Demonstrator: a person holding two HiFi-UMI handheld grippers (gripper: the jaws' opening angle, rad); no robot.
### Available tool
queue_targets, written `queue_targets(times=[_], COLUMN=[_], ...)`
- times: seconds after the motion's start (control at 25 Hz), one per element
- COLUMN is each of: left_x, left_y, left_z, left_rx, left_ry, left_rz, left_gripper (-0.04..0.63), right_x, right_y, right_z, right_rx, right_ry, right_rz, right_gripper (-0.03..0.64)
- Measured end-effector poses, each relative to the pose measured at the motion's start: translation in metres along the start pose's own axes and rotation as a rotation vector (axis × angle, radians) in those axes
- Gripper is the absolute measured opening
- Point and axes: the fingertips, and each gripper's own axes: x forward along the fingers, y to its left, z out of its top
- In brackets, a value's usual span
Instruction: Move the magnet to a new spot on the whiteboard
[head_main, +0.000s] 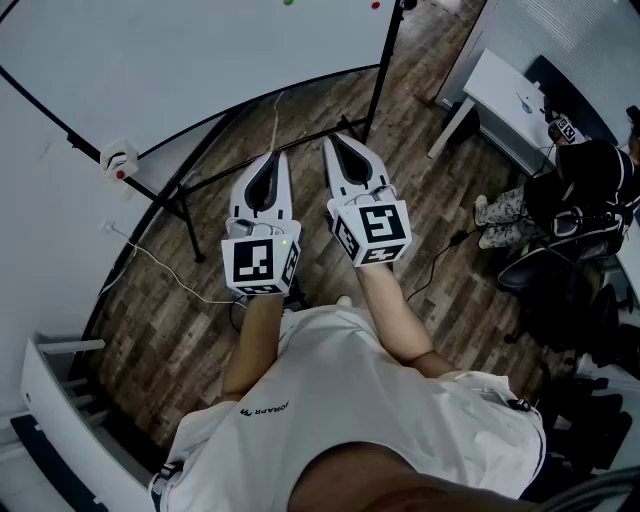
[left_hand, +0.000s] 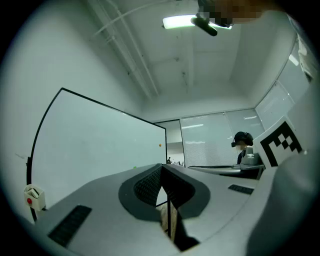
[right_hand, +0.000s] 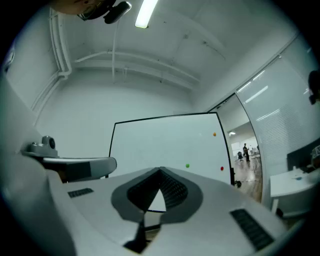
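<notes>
Both the left hand-held gripper (head_main: 277, 157) and right hand-held gripper (head_main: 331, 141) are pressed together, empty, facing the whiteboard (head_main: 180, 60).

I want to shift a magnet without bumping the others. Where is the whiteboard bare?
Seen from the right gripper view, the whiteboard is bare across its left and middle, from the left frame to the green magnet. The right part is crowded: the green magnet, the orange magnet and the red magnet sit close to the right frame.

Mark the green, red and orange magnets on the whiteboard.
green magnet (right_hand: 187, 165): right gripper view, centre of the dot.
red magnet (right_hand: 222, 168): right gripper view, centre of the dot.
orange magnet (right_hand: 214, 134): right gripper view, centre of the dot.
</notes>
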Motion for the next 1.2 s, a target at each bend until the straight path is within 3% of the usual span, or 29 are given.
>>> queue_targets(times=[0.76, 1.2], left_x=[0.028, 0.041], left_y=[-0.023, -0.044], left_z=[-0.01, -0.039], left_rx=[0.001, 0.012], left_ry=[0.019, 0.043], left_rz=[0.028, 0.123], left_gripper=[0.002, 0.002], right_x=[-0.003, -0.021], right_y=[-0.034, -0.086], right_z=[-0.011, -0.025], right_rx=[0.04, 0.072], right_ry=[0.034, 0.029], right_rz=[0.03, -0.008], right_gripper=[0.014, 0.012])
